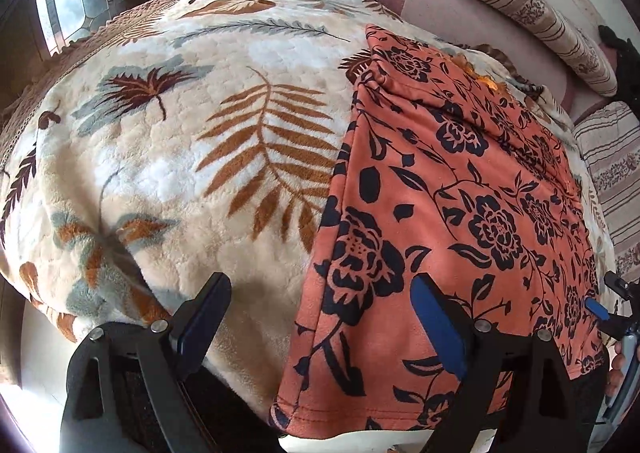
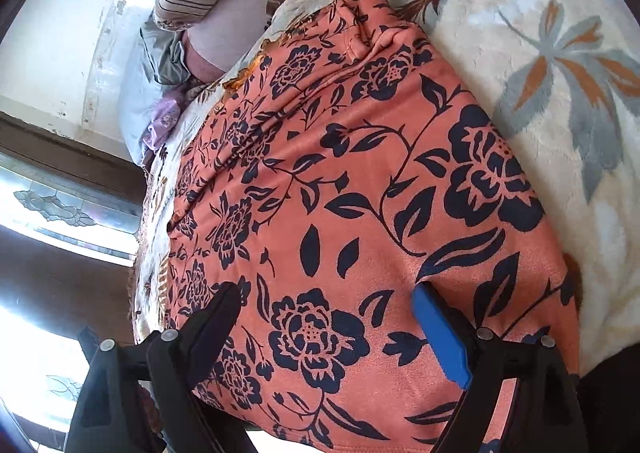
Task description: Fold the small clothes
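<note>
The orange floral garment (image 1: 452,189) is spread flat at the right of the frame on the leaf-print blanket (image 1: 168,157). Soft, light and limp, it is best pinched at the near hem corners. The left gripper (image 1: 320,317) and right gripper (image 2: 328,321) are spread wide, holding nothing.

Daylight is pouring in through the window (image 2: 72,213), blowing it out to white glare in the right wrist view, while the blanket (image 1: 168,157) is lying evenly lit and sharp, soft shadows are pooling beneath the jaws, and fisheye bending is darkening the corners.
</note>
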`<control>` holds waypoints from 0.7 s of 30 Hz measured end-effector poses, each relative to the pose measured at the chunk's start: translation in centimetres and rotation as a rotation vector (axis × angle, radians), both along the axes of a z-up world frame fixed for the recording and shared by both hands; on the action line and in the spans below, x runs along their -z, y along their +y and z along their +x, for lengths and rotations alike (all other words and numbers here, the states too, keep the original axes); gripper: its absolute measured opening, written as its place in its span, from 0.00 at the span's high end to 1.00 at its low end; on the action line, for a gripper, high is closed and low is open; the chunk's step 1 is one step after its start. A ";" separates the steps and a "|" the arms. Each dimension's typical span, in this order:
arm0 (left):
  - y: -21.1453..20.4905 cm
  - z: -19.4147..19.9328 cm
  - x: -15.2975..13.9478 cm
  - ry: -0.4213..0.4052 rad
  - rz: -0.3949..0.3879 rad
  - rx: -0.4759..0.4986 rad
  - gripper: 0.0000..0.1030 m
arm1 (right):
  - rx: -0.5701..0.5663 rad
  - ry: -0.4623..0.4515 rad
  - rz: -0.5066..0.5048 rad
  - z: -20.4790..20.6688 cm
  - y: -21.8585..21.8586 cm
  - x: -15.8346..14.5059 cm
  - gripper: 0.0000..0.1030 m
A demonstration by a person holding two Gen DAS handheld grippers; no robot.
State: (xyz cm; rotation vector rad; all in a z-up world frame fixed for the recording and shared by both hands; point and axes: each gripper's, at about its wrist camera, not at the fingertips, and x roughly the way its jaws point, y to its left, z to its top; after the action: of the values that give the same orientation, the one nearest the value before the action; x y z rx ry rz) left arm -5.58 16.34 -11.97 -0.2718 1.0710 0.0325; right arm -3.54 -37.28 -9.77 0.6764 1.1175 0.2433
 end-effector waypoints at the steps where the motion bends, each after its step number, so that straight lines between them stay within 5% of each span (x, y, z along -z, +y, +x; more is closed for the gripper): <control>1: 0.1 -0.2 -0.1 -0.006 -0.012 -0.005 0.12 | -0.003 -0.008 -0.007 -0.1 0.0 -0.3 0.13; 21: 3.0 -2.8 -0.9 0.011 -0.097 -0.067 0.12 | 0.135 0.001 -0.023 -3.7 -7.4 -1.0 0.13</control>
State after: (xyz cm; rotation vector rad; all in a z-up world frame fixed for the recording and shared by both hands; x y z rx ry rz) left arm -8.40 19.30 -11.06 -0.3948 1.0755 0.0419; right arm -7.27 -44.68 -8.73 0.7281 1.0695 0.1149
